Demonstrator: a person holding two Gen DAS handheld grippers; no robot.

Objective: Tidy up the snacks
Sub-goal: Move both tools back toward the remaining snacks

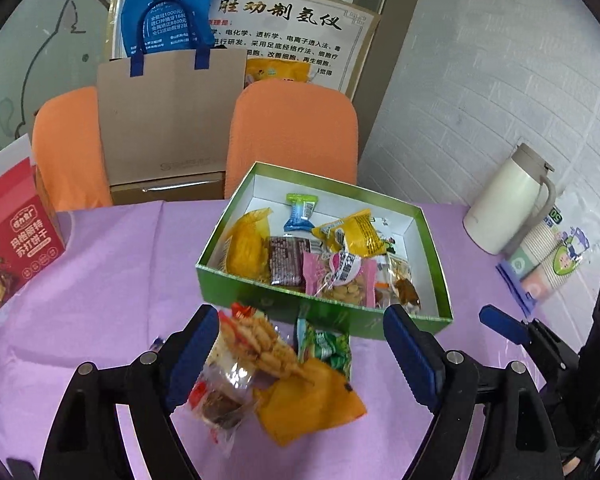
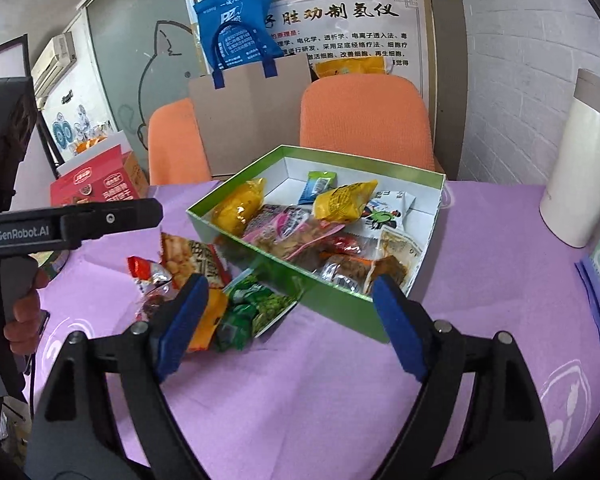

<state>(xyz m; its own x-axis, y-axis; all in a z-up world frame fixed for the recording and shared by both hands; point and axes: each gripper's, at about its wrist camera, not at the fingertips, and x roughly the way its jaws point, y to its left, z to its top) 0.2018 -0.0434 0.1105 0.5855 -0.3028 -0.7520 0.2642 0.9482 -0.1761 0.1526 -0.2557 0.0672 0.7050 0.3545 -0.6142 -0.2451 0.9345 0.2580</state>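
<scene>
Left gripper [image 1: 300, 356] hangs spread over four loose packets [image 1: 276, 372] on the table [image 1: 112, 280]; right gripper [image 2: 290, 320] spread, empty. Box [image 1: 332, 316] holds most snacks.

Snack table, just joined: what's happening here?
A person holds a gripper in each hand and is sorting snacks into the green box. Several packets already lie inside. A small pile is still loose on the purple tablecloth in front of it, including an orange packet and a green packet. The left gripper is open around the pile; the right gripper is open, holding nothing.
</scene>
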